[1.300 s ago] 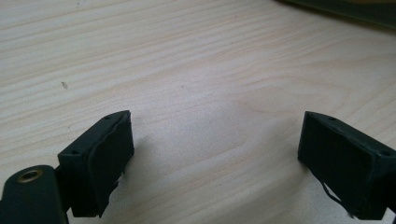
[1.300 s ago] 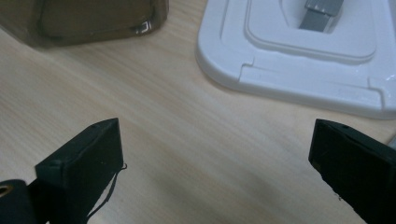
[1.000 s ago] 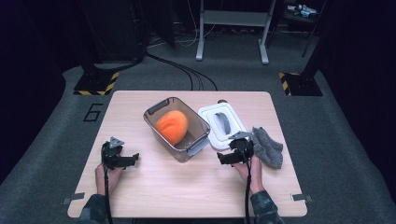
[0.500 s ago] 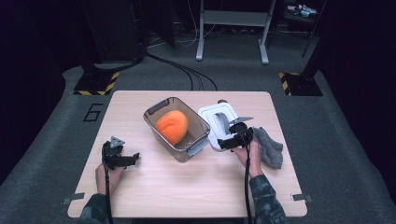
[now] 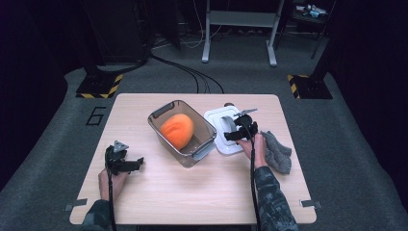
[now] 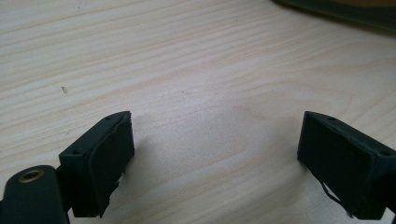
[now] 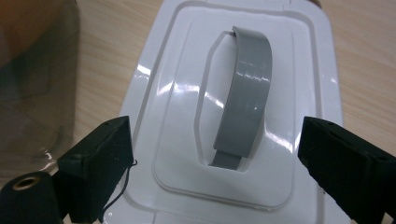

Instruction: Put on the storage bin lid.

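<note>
Pale wooden table (image 5: 192,192) with a light grain, set on dark grey carpet (image 5: 346,159); a painted "6" (image 5: 95,116) is showing on the floor off its far left corner. Black cables (image 5: 192,72) are running across the carpet behind, past a grey metal stand (image 5: 238,29) and two yellow-and-black striped floor plates (image 5: 98,85). The room beyond is lying in darkness.

On the table, a clear smoky plastic bin (image 5: 182,132) is sitting near the middle, a round orange object (image 5: 176,131) lying inside it. Just beside the bin, on your right, a white rectangular plastic lid with a grey arched handle (image 7: 245,100) is lying flat on the wood. A crumpled grey cloth (image 5: 278,153) is lying near the right edge, against your right hand.

Your right gripper (image 7: 217,158) is hovering over the white lid. Its jaws are standing wide, one on each side of the grey handle, and they have just been closing a little; the handle is sitting between them, but neither pad is pressing on it. Whether the tips are touching the lid's surface, you cannot tell.

Your left gripper (image 6: 215,154) is resting low over bare wood near the table's near left side, well apart from the bin. Its jaws are spread wide, holding nothing, with plain wood showing between them.
</note>
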Demonstrator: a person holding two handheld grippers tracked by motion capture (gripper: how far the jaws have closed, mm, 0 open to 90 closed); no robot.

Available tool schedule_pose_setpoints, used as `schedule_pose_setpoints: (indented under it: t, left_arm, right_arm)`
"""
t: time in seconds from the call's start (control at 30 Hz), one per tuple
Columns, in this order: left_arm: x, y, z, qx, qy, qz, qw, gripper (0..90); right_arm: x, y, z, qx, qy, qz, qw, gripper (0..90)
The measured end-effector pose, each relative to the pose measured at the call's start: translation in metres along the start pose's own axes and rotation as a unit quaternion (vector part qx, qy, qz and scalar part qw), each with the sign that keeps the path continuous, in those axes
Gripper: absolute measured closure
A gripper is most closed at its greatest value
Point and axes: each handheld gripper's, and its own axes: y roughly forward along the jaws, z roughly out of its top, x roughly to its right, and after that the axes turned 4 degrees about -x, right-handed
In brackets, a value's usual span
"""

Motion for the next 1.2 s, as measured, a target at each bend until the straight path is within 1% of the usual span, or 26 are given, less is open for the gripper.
schedule_pose_setpoints:
  t: [0.03,0.07,0.13,0.17,0.2,0.23,0.27,0.3,0.33,0.4,0.43,0.5,0.6,0.63,0.67,0.7,0.8,0.83,0.87,0.9,0.97,1.0,1.07,1.1,1.2]
  left_arm:
    - [0.000,0.000,0.000,0.000,0.001,0.000,1.0000,10.6]
    - [0.000,0.000,0.000,0.001,0.000,0.000,1.0000,10.6]
    - [0.000,0.000,0.000,0.000,0.001,0.000,1.0000,10.6]
    - [0.000,0.000,0.000,0.001,0.001,0.000,1.0000,10.7]
    - [0.000,0.000,0.000,0.001,0.001,0.001,1.0000,10.7]
    - [0.000,0.000,0.000,0.001,0.001,0.001,1.0000,10.7]
    - [0.000,0.000,0.000,0.001,0.001,0.001,1.0000,10.7]
    - [0.000,0.000,0.000,0.001,0.001,0.001,1.0000,10.7]
    - [0.000,0.000,0.000,0.001,0.001,0.000,1.0000,10.7]
    - [0.000,0.000,0.000,0.002,0.002,0.001,1.0000,10.8]
    - [0.000,0.000,0.000,0.002,0.002,0.001,1.0000,10.8]
    - [0.000,0.000,0.000,0.002,0.002,0.000,1.0000,10.8]
    - [0.000,0.000,0.000,0.002,0.002,0.001,1.0000,10.8]
    - [0.000,0.000,0.000,0.002,0.002,0.000,1.0000,10.8]
    - [0.000,0.000,0.000,0.002,0.002,0.000,1.0000,10.8]
    - [0.000,0.000,0.000,0.002,0.002,0.000,1.0000,10.8]
    - [0.000,0.000,0.000,0.001,0.002,0.001,1.0000,10.8]
    - [0.001,0.000,0.000,0.002,0.002,0.001,1.0000,10.8]
    - [0.000,0.000,0.000,0.002,0.002,0.001,1.0000,10.8]
    - [0.000,0.000,0.000,0.002,0.002,0.001,1.0000,10.8]
    - [0.000,0.000,0.000,0.002,0.002,0.001,1.0000,10.8]
    - [0.001,0.000,0.000,0.002,0.002,0.001,1.0000,10.8]
    - [0.000,0.000,0.000,0.002,0.002,0.001,1.0000,10.8]
    - [0.001,0.000,0.000,0.002,0.002,0.001,1.0000,10.8]
    - [0.001,0.000,0.000,0.002,0.002,0.001,1.0000,10.8]
  right_arm:
    - [0.003,0.003,0.001,-0.001,0.006,0.005,1.0000,13.2]
    - [0.004,0.004,0.003,0.002,0.009,0.005,0.9999,14.7]
    - [0.005,0.007,0.007,0.000,0.008,0.005,1.0000,17.6]
    - [0.004,0.007,0.008,0.003,0.004,-0.002,1.0000,21.2]
    - [0.003,0.010,0.011,0.001,0.002,-0.006,1.0000,21.8]
    - [0.005,0.012,0.014,-0.004,0.006,0.004,1.0000,23.1]
    - [0.006,0.013,0.017,-0.007,0.010,0.006,0.9999,24.9]
    - [0.007,0.014,0.018,-0.001,0.011,-0.001,0.9999,27.1]
    - [0.008,0.015,0.019,0.004,0.011,-0.002,0.9999,27.8]
    - [0.011,0.020,0.022,-0.013,0.020,0.005,0.9997,30.9]
    - [0.012,0.022,0.023,-0.011,0.023,0.002,0.9997,33.6]
    - [0.015,0.024,0.024,-0.009,0.032,0.008,0.9994,36.7]
    - [0.016,0.031,0.026,-0.010,0.029,-0.007,0.9995,40.9]
    - [0.016,0.033,0.026,-0.009,0.033,-0.010,0.9994,42.4]
    - [0.016,0.036,0.025,-0.007,0.034,-0.007,0.9994,43.0]
    - [0.016,0.039,0.025,-0.012,0.033,-0.009,0.9993,44.4]
    - [0.016,0.045,0.024,-0.016,0.042,-0.008,0.9990,51.7]
    - [0.016,0.047,0.024,-0.015,0.042,-0.011,0.9989,55.4]
    - [0.016,0.048,0.024,-0.010,0.050,-0.011,0.9986,61.0]
    - [0.017,0.048,0.023,-0.009,0.052,-0.011,0.9986,63.3]
    - [0.017,0.048,0.024,-0.004,0.056,-0.006,0.9984,65.2]
    - [0.016,0.048,0.024,0.004,0.054,-0.008,0.9985,66.1]
    - [0.015,0.048,0.025,0.006,0.055,-0.005,0.9985,66.2]
    - [0.014,0.047,0.025,0.009,0.052,-0.008,0.9986,66.3]
    - [0.014,0.045,0.026,0.010,0.054,-0.003,0.9985,66.4]
